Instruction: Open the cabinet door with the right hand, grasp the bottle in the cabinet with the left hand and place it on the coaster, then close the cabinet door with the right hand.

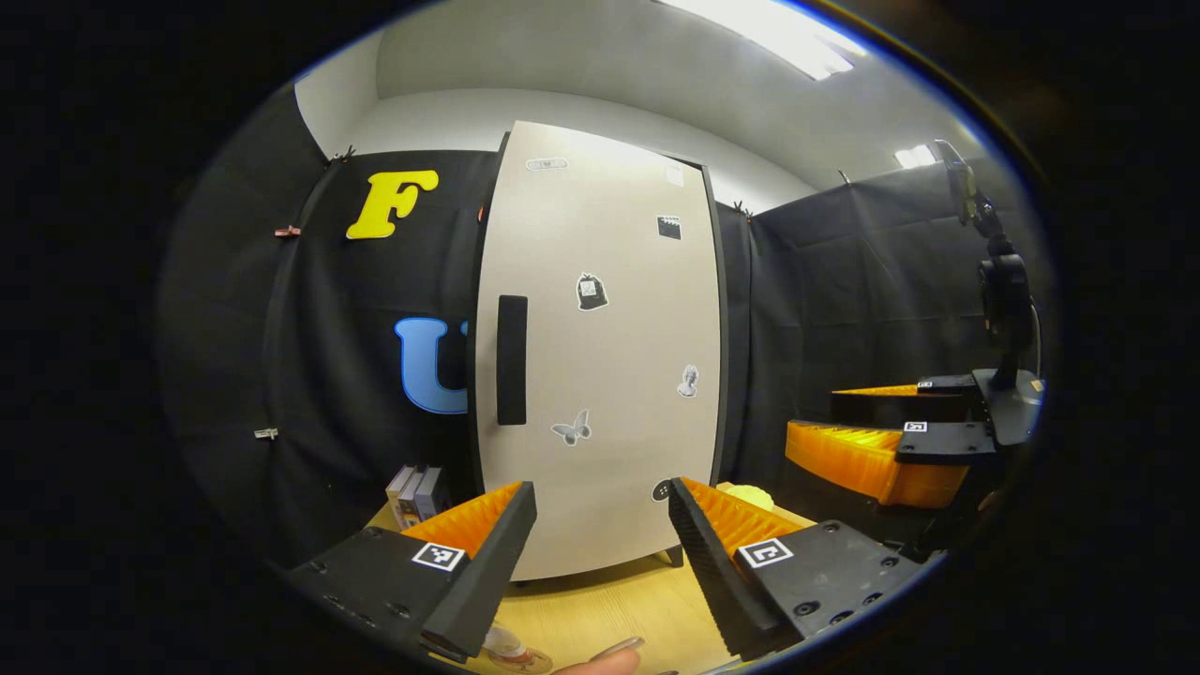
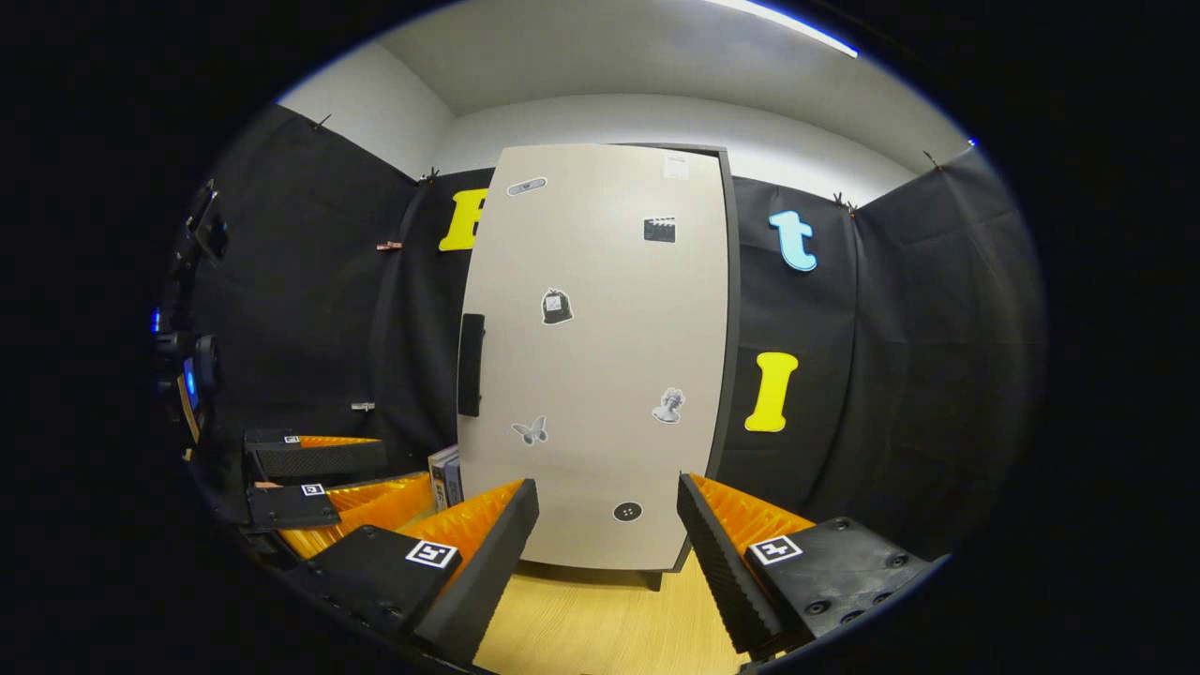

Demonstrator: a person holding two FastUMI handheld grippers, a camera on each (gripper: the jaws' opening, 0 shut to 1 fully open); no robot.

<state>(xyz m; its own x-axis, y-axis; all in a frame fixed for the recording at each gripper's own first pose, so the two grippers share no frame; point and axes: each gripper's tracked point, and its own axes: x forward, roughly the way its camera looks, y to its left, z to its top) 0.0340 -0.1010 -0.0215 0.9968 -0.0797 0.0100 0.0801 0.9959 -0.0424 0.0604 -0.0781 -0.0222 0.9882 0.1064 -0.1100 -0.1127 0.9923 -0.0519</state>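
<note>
Ahead, the cabinet door [image 2: 591, 356] is seen closed, its dark handle [image 2: 471, 364] at the left edge. Both the left gripper [image 1: 600, 553] and right gripper [image 2: 605, 553] are held wide apart, empty, above the wooden table [image 2: 600, 628]. The bottle cannot be made out.

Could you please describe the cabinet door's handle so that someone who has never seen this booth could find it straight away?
Look for the tall pale cabinet door standing on the wooden table against the black cloth wall. The handle sits near the door's left edge, about halfway up. It is a plain dark upright bar, much longer than the small stickers scattered over the rest of the door, such as the butterfly sticker just to its lower right.
</note>
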